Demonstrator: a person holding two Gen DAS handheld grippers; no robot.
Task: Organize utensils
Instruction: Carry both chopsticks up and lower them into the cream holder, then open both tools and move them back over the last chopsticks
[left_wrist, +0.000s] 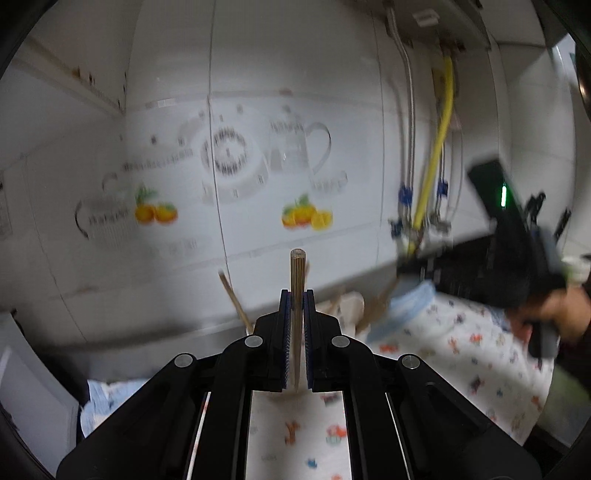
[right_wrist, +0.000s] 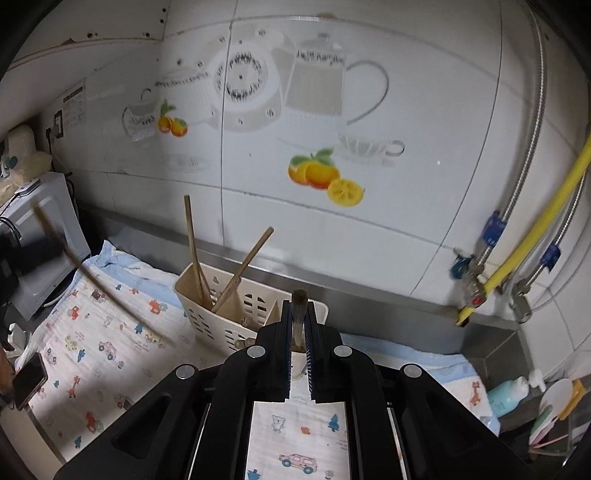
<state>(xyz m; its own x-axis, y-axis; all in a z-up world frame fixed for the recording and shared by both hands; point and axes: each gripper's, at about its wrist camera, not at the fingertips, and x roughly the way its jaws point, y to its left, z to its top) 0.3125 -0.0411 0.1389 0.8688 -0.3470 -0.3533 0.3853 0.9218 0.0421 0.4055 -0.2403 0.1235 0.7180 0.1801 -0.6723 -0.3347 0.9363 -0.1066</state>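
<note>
My left gripper (left_wrist: 296, 295) is shut on a wooden chopstick (left_wrist: 297, 280) that stands upright between the pads, above the patterned cloth. In the right wrist view that chopstick (right_wrist: 74, 258) shows blurred at the left. My right gripper (right_wrist: 299, 308) is shut on a dark-tipped wooden utensil (right_wrist: 298, 306), right in front of the cream slotted utensil holder (right_wrist: 207, 314). The holder has two wooden chopsticks (right_wrist: 194, 251) leaning in its left compartment. In the left wrist view the right gripper's body (left_wrist: 517, 258) is blurred at the right.
A cloth with cartoon prints (right_wrist: 99, 332) covers the counter. A tiled wall with fruit decals (right_wrist: 321, 173) stands behind. A white appliance (right_wrist: 40, 240) and a phone (right_wrist: 29, 378) are at the left. Pipes and a yellow hose (right_wrist: 535, 236) are at the right, with a bottle (right_wrist: 511, 391) below.
</note>
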